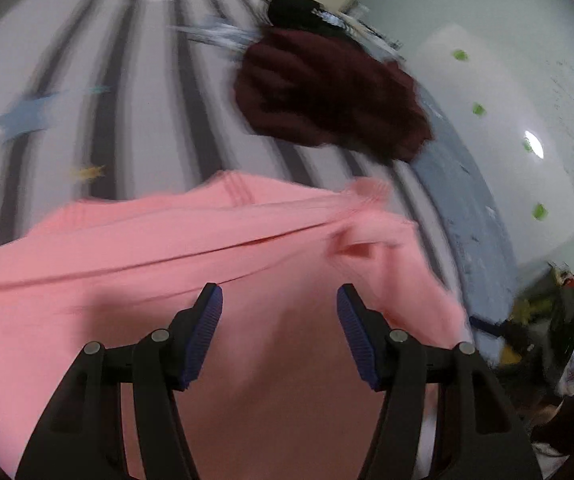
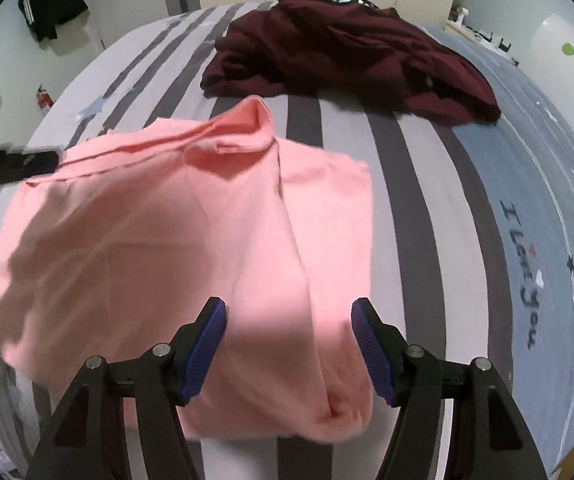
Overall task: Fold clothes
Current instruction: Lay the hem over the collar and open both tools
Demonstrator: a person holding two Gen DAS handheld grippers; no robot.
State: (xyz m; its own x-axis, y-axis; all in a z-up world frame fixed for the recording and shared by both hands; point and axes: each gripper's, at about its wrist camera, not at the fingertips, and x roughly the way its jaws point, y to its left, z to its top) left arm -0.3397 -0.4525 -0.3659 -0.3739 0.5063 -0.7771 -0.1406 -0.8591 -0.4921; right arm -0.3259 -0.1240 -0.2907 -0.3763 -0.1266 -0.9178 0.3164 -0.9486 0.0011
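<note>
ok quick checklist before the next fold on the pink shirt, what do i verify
1. Left gripper open, nothing held: ok.
2. Right gripper open, nothing held: ok.
3. Pink shirt flat: not ok, its far edge is bunched and wrinkled.
4. Pink shirt apart from maroon garment: ok, striped bedsheet shows between them.
5. Near hem lined up: cannot tell, the right gripper's fingers hide part of it.
6. Left wrist view sharp enough to aim: not ok, blurred.

Pink shirt (image 2: 175, 216), maroon garment (image 2: 347, 64), grey-and-white striped bedsheet (image 2: 419, 184) with blue stars.
</note>
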